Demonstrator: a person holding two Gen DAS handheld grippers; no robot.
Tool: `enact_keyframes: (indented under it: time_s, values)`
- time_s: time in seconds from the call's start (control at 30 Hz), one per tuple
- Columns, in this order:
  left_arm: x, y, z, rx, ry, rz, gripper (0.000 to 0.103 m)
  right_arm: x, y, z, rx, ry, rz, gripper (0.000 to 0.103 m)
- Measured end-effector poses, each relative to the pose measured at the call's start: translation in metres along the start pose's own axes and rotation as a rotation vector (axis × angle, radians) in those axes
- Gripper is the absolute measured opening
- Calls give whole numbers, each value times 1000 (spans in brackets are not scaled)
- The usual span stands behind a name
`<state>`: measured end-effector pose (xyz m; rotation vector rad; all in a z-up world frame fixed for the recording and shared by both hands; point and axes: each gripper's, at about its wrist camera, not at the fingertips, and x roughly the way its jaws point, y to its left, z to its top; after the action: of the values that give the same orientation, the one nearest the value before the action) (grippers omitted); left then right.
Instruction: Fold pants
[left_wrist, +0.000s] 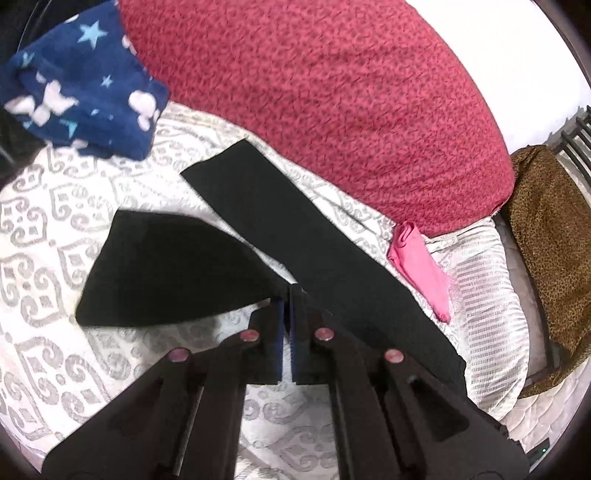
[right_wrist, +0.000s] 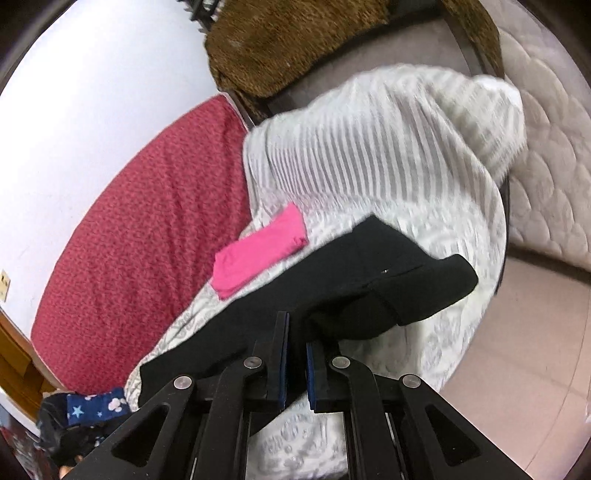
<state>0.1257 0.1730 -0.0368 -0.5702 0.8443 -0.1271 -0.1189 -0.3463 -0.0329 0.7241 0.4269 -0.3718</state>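
Both the left gripper (left_wrist: 287, 291) and right gripper (right_wrist: 295, 321) clamp the black pants (left_wrist: 303, 236), whose flat leg runs diagonally toward the red pillow (left_wrist: 332, 92).

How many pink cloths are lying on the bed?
1. The folded pink cloth lies on the white patterned bedcover, between the red pillow and the black pants. Others may be hidden beneath.

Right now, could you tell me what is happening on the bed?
A person is folding black pants on a patterned white bedspread. The left gripper is shut on one pant leg's end, and the right gripper is shut on the waistband end, both lifting fabric. A folded pink garment lies beside the pants, near a red cushion.
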Motion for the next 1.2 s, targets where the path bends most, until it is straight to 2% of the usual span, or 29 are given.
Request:
enact_keyframes:
  time_s: [0.13,0.3,0.47,0.57,0.67,0.73,0.83,0.93,1.07,1.2]
  values:
    - [8,-22,17,57,-14,28,3,14,14,20,-30,-27,-5,7]
    - [35,-52,41,127,0,73,3,53,29,53,-67,-23,-20,7]
    - [91,-83,77,174,59,147,3,120,44,93,-76,28,-55,7]
    - [129,-104,92,218,85,205,3,172,50,112,-107,75,-115,7]
    - [177,-121,105,244,131,255,3,232,40,126,-66,153,-184,7]
    - [204,-128,110,257,153,281,4,265,29,128,-27,202,-221,7]
    - [252,-131,110,299,213,348,7,316,20,124,-55,283,-298,9]
    - [282,-127,107,339,262,393,8,355,8,116,-55,353,-355,11]
    - [302,-125,105,399,322,419,10,373,0,115,-46,391,-393,12]
    - [300,-135,101,542,380,428,13,375,6,120,-59,438,-416,15]
